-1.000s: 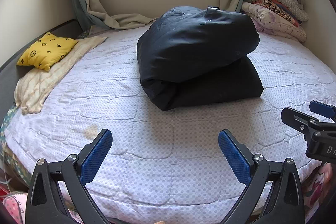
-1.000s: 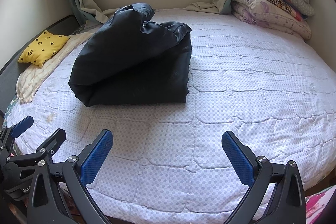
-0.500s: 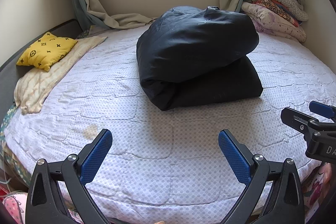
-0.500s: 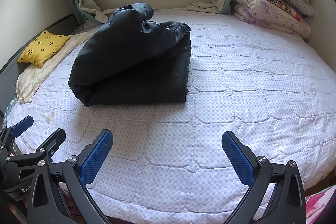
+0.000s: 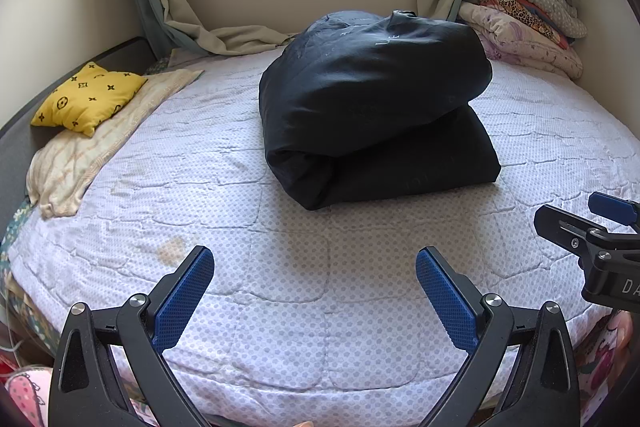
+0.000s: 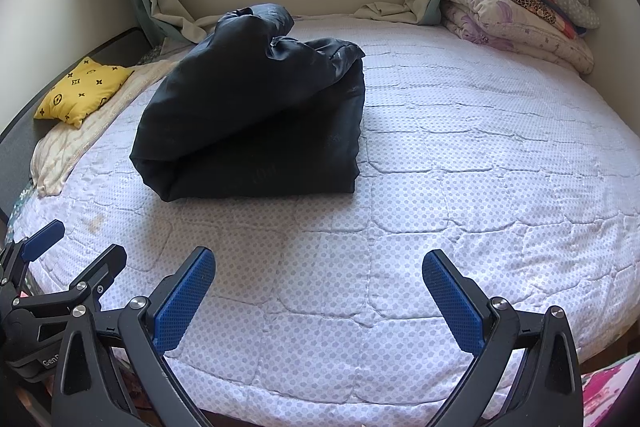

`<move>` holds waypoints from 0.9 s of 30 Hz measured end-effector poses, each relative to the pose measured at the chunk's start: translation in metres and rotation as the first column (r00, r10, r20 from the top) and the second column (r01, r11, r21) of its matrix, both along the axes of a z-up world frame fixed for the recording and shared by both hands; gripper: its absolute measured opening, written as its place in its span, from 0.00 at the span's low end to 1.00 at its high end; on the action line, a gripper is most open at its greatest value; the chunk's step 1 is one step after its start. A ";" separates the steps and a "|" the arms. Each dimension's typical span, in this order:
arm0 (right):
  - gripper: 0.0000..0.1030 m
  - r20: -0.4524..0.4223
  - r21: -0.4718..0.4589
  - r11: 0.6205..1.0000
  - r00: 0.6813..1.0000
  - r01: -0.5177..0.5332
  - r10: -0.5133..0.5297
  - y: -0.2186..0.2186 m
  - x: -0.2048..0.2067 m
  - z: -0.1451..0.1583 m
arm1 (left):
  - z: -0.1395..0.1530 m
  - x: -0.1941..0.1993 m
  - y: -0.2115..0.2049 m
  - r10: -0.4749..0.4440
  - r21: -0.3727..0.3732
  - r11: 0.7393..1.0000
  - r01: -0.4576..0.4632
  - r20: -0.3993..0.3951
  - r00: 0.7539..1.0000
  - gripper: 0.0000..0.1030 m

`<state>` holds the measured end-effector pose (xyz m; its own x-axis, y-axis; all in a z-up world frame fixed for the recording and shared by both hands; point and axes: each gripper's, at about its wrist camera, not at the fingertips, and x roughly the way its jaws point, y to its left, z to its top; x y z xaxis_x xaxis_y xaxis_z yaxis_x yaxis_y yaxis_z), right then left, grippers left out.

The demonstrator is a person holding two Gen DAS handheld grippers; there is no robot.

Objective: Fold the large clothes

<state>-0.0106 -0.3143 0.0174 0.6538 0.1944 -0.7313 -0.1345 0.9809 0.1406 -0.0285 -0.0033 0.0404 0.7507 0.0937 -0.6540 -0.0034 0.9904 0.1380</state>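
Folded dark coat (image 5: 372,107) on the bed (image 5: 280,287), top layer puffed up and ready to slide.

We see the coat lying doubled over near the middle of the bed, a little toward the left edge in the right wrist view, with its upper fold bulging and tilted rather than flat on the lower one. We judge that the padded top layer could spring back or slip off toward the window side if nobody presses it down, and a one-sided tug would likely undo the fold. Our left hand-held gripper (image 5: 314,291) and right hand-held gripper (image 6: 318,295) both hang released, jaws spread wide, over the bed's near edge, well apart from the coat. A yellow pillow (image 5: 88,97) lies at the far left edge, and stacked quilts (image 6: 516,3) fill the far right corner.
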 end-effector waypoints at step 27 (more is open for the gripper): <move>1.00 -0.002 0.002 1.000 1.000 0.002 -0.002 0.001 -0.001 -0.001 | -0.003 0.002 0.005 -0.012 0.005 1.000 0.012 -0.001 1.000 1.00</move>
